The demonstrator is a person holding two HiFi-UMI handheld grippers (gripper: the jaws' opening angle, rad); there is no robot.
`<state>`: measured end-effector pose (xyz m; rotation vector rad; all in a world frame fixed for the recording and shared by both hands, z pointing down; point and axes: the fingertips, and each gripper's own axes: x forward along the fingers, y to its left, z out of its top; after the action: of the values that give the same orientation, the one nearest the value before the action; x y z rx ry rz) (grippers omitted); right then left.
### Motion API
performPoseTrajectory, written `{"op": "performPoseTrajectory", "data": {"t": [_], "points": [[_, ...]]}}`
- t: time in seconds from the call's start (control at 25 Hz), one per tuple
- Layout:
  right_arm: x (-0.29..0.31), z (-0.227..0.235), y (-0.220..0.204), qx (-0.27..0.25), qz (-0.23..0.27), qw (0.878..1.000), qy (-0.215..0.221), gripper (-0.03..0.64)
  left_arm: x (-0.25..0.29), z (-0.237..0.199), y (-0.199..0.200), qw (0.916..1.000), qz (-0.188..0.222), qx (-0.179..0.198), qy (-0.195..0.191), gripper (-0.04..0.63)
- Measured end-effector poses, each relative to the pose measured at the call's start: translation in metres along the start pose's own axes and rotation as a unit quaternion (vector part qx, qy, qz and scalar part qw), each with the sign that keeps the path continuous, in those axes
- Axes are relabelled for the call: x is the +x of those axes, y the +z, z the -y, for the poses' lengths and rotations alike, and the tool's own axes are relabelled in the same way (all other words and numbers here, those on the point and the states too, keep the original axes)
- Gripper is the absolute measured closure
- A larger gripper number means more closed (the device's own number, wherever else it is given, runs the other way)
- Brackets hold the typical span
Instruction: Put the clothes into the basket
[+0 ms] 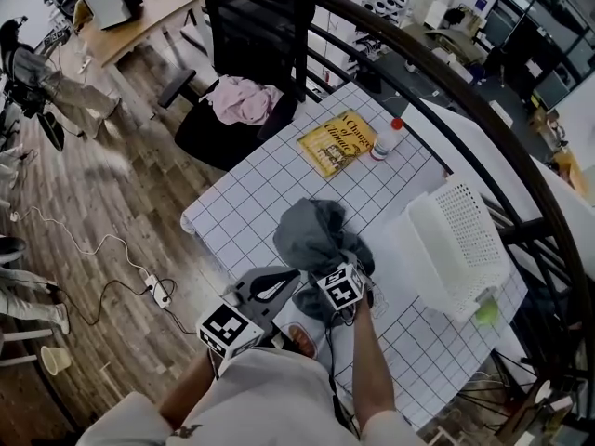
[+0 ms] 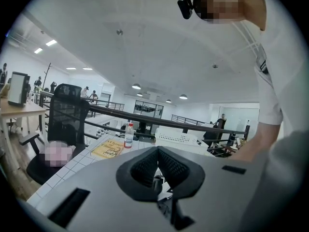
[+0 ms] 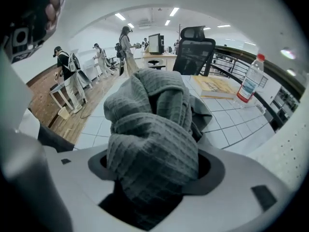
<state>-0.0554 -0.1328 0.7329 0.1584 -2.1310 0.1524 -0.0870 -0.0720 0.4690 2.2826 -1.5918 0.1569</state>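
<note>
Right gripper view: right fingers (image 3: 212, 170) clamped on grey garment (image 3: 154, 139); left fingers (image 2: 145, 170) closed, empty.
Loose wad, may slip out short of basket (image 1: 460, 244).

Bright, even indoor light comes from round and strip ceiling lamps (image 2: 136, 86), and shadows are faint. In the head view the white gridded tabletop (image 1: 270, 189) is evenly lit, with only a soft shadow under the crumpled grey ribbed cloth (image 1: 311, 230). All three views are fisheye: the dark metal railing (image 1: 437, 91) bows, and both gripper views fade to black at the corners. In the right gripper view the cloth's weave is crisp at the centre but dark and blurred at the bottom. Pale bright smears sit at that view's right rim.
</note>
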Motion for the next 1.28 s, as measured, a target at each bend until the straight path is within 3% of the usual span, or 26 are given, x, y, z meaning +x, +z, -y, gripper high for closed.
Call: {"op": "performPoseTrajectory", "data": {"t": [0.32,0.6,1.0,1.28], "points": [[-0.063,-0.006,0.013,0.081,0.109,0.991,-0.003,0.266,0.014,0.021,0.009,0.9993,0.001,0.015,-0.035,0.591],[-0.131,-0.013,0.016,0.106,0.176,0.978,-0.027,0.265,0.033,0.050,0.016,0.9966,0.004,0.033,-0.075,0.591],[-0.251,0.007,0.017,0.143,0.288,0.943,-0.083,0.265,0.056,0.115,0.036,0.9902,0.012,0.057,-0.127,0.591],[-0.315,0.041,0.004,0.142,0.323,0.925,-0.138,0.265,0.072,0.164,0.064,0.9802,0.031,0.093,-0.172,0.591]]}}
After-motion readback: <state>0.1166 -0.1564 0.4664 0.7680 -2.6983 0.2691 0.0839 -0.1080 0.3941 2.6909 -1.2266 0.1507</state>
